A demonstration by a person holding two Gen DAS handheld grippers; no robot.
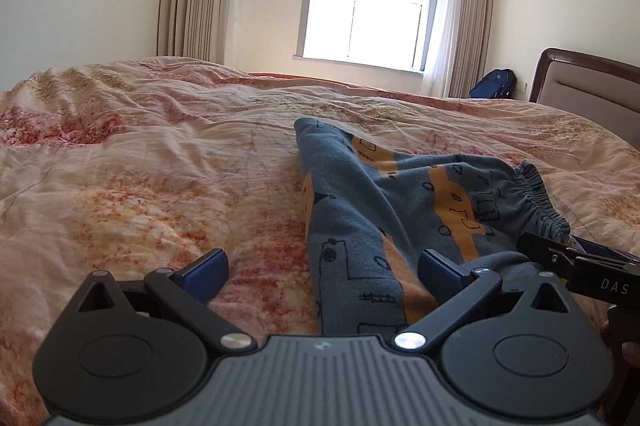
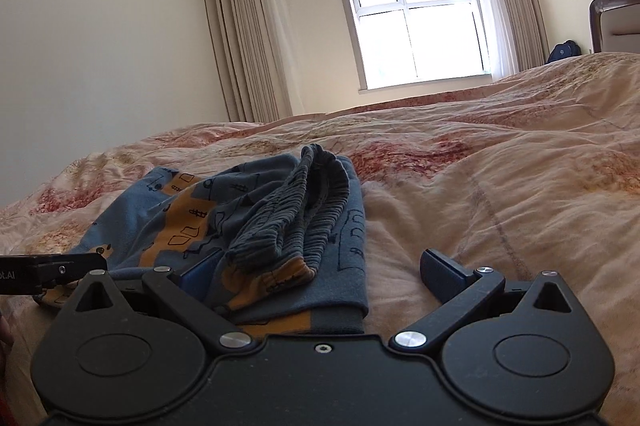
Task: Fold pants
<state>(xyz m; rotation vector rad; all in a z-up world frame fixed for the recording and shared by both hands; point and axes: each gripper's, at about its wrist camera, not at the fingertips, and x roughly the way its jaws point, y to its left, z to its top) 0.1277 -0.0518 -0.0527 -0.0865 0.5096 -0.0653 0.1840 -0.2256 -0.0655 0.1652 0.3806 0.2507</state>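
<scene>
Lying bunched on the bed quilt [image 1: 160, 153], the pants [image 1: 400, 193] await flattening. Left gripper [image 1: 320, 266] and right gripper [image 2: 320, 266] stand wide apart, holding nothing. Next: close on the near hem [image 2: 304, 322] and spread.

Black gripper [image 1: 322, 268], blue-padded jaws, seemingly

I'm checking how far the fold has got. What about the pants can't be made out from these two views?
- Left wrist view: the near end of the pants is hidden under the left gripper body.
- Right wrist view: the near hem is covered by the right gripper body.
- Both views: the crumpled waistband hides the layers beneath.
</scene>
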